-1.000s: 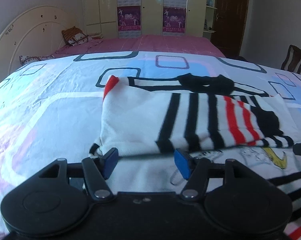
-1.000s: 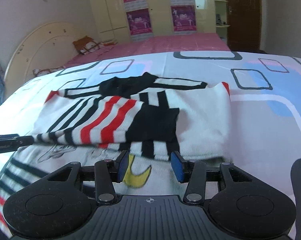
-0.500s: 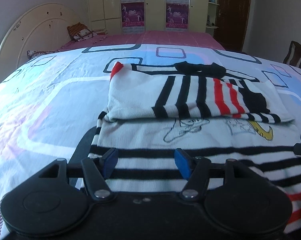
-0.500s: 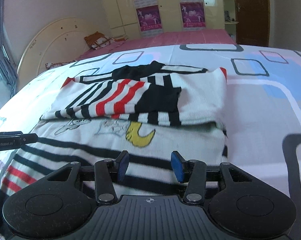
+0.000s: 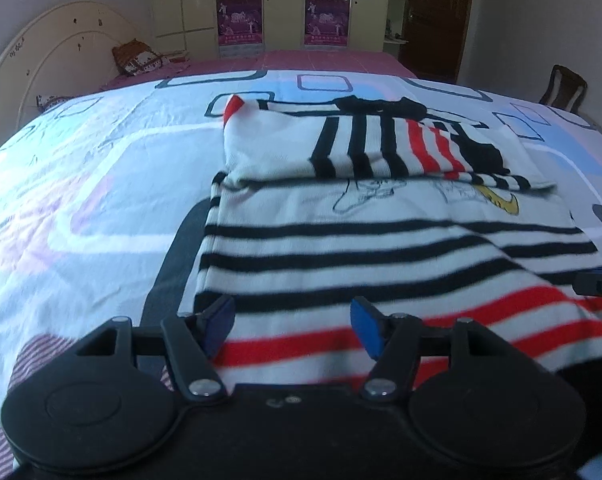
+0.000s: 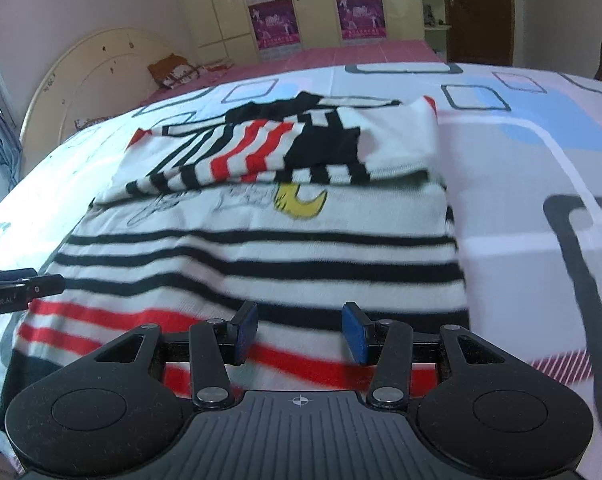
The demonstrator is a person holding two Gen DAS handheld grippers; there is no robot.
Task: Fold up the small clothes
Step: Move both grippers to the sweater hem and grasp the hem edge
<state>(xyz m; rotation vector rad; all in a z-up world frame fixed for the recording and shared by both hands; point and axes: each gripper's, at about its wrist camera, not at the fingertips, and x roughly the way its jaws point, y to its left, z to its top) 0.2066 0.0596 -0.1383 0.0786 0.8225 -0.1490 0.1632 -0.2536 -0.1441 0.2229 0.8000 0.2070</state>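
- Left wrist view: the left gripper (image 5: pixel 291 322) hangs low over the near part of a striped sweater (image 5: pixel 381 240), its blue pads (image 5: pixel 365 330) standing well apart with nothing pinched between them; the pads look to be just above the cloth, though contact cannot be told; the sweater lies on the bed (image 5: pixel 81 200) toward its near edge, white with black bands and red bands nearest the camera; its far part is folded over itself, so the sleeves (image 5: pixel 401 148) with black and red stripes lie across the chest, above a drawn figure and a yellow crescent (image 5: pixel 501 202); the tip of the right gripper (image 5: pixel 597 286) shows at the right edge, over the cloth; a curved headboard (image 5: pixel 53 52) stands at the far left corner of the bed, a cushion (image 5: pixel 137 56) beside it, a wardrobe (image 5: pixel 285 4) with purple posters behind, a chair (image 5: pixel 563 88) at the far right.
- Right wrist view: the right gripper (image 6: pixel 299 330) sits over the near right part of the sweater (image 6: pixel 261 248), jaws moderately parted and gripping nothing; the red bands run under its pads (image 6: pixel 355 332); the folded sleeves (image 6: pixel 285 144) lie toward the far edge of the garment; the left gripper (image 6: pixel 21 286) pokes in from the left edge, above the sweater's left side; the patterned bed cover (image 6: pixel 541 160) is bare to the right.
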